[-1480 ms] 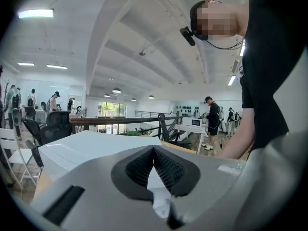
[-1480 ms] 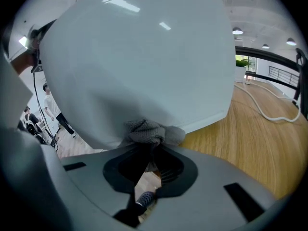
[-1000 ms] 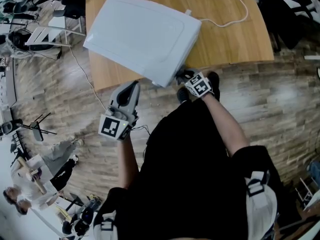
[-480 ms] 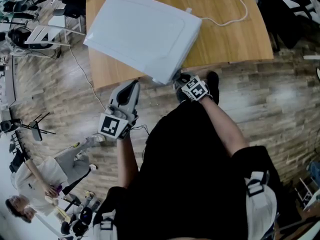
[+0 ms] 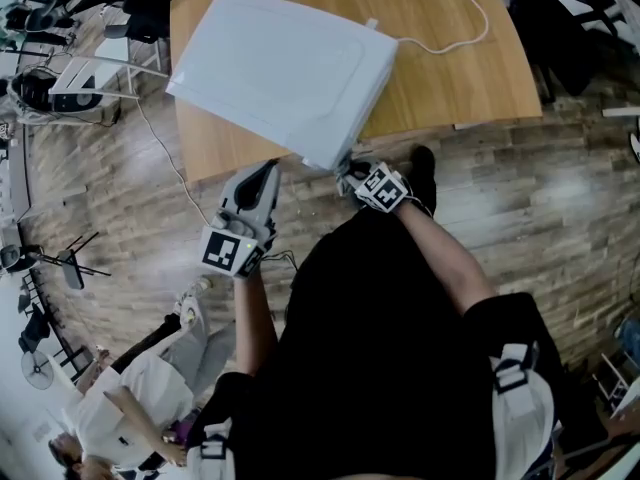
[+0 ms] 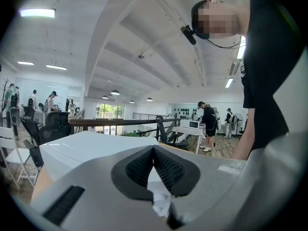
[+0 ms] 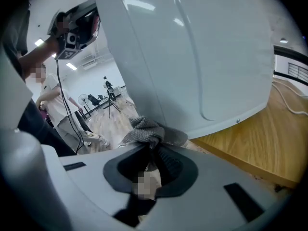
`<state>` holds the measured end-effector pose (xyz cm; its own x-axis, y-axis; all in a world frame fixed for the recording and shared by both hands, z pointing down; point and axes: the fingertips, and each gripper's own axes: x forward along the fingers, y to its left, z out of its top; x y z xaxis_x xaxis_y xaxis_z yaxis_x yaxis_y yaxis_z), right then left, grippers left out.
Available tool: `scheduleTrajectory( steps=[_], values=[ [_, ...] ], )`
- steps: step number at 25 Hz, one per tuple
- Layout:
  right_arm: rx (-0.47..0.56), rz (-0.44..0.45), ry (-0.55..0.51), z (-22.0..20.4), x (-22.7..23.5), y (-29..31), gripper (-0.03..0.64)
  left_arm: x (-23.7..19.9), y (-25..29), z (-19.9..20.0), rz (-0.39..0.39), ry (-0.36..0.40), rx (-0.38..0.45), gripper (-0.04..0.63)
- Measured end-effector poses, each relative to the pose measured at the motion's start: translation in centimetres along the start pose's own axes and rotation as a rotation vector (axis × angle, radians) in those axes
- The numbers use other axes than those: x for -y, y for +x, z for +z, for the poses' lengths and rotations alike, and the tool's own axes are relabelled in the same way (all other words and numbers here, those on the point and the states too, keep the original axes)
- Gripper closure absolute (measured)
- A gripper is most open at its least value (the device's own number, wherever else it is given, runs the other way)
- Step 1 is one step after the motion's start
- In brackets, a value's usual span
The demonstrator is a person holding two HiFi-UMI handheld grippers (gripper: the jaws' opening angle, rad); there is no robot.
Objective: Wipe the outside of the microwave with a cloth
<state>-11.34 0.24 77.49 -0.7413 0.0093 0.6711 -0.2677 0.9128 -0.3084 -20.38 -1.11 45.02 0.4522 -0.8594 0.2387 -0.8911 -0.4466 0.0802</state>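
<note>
Right gripper (image 5: 350,171) has shifted left along the white boxy microwave (image 5: 280,68) on the wooden table (image 5: 450,78). Its jaws pinch a grey knit cloth (image 7: 143,128) against the microwave's lower near corner. Left gripper (image 5: 262,180), jaws pressed together, hovers just beside that corner.

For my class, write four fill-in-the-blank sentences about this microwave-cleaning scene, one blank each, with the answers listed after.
1. The right gripper is shut on a grey ____.
2. That cloth is held against the bottom corner of the white ____.
3. The microwave stands on a ____ table.
4. The cable lying on the table is ____ in colour.

Answers: cloth; microwave; wooden; white
</note>
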Motion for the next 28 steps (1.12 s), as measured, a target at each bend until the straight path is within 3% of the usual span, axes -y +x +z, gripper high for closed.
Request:
scheduleTrajectory(
  steps=[11,16,21,28],
  values=[
    [0.030,0.017,-0.016,0.7,-1.2,-2.9,0.572,-0.2,0.7,0.4,-0.014,-0.007,0.038,0.594],
    [0.101,-0.076,-0.024,1.4,1.7,-6.7,0.572,-0.3,0.9,0.6,-0.027,-0.008,0.063,0.594],
    [0.102,-0.140,-0.065,2.6,3.7,-11.2,0.572,-0.1,1.1,2.0,-0.050,-0.034,0.145,0.594],
    [0.215,-0.214,-0.113,7.2,5.0,-16.5,0.572,-0.6,1.1,0.9,-0.052,-0.012,0.113,0.594]
  ],
)
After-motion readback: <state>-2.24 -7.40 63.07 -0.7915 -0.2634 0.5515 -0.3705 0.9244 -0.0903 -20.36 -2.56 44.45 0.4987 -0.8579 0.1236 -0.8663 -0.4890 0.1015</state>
